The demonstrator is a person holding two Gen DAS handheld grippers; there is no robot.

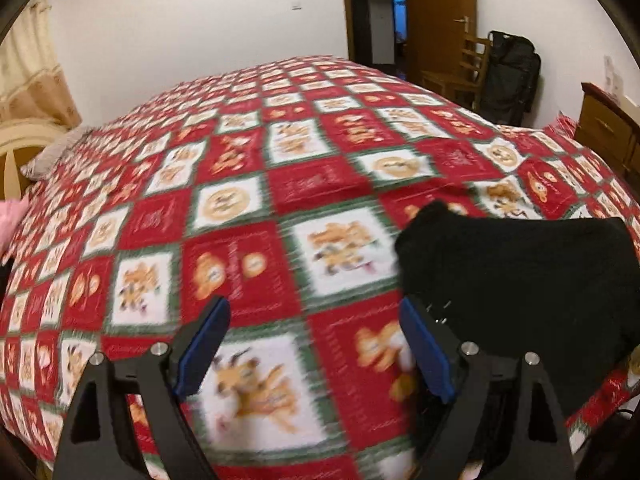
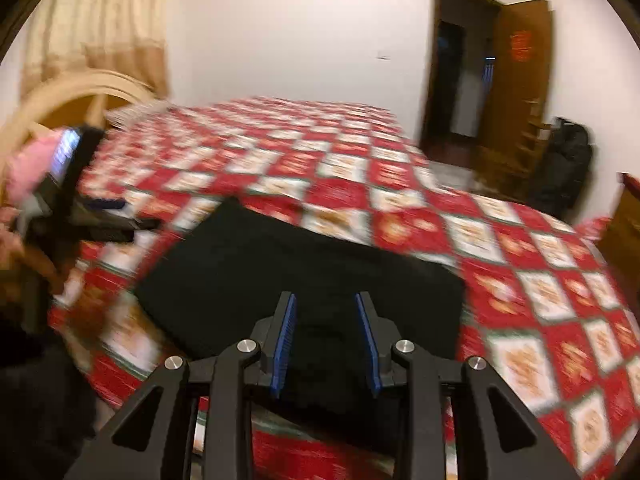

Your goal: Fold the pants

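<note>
The black pants point(image 2: 288, 272) lie folded into a flat block on the red patterned bedspread point(image 2: 520, 240), near the bed's front edge. My right gripper point(image 2: 326, 308) is open and empty, hovering over the pants' near side. In the left wrist view the pants point(image 1: 520, 280) lie at the right. My left gripper point(image 1: 314, 316) is wide open and empty over the bedspread point(image 1: 240, 184), just left of the pants, its right finger point(image 1: 424, 344) beside their edge. The left gripper also shows in the right wrist view point(image 2: 120, 220), left of the pants.
A cream headboard point(image 2: 80, 92) and curtain point(image 2: 100, 28) are at the far left. An open wooden door point(image 1: 436, 12), a wooden chair point(image 1: 464, 68) and a black bag point(image 1: 512, 72) stand beyond the bed. A wooden cabinet point(image 1: 608, 128) is at the right.
</note>
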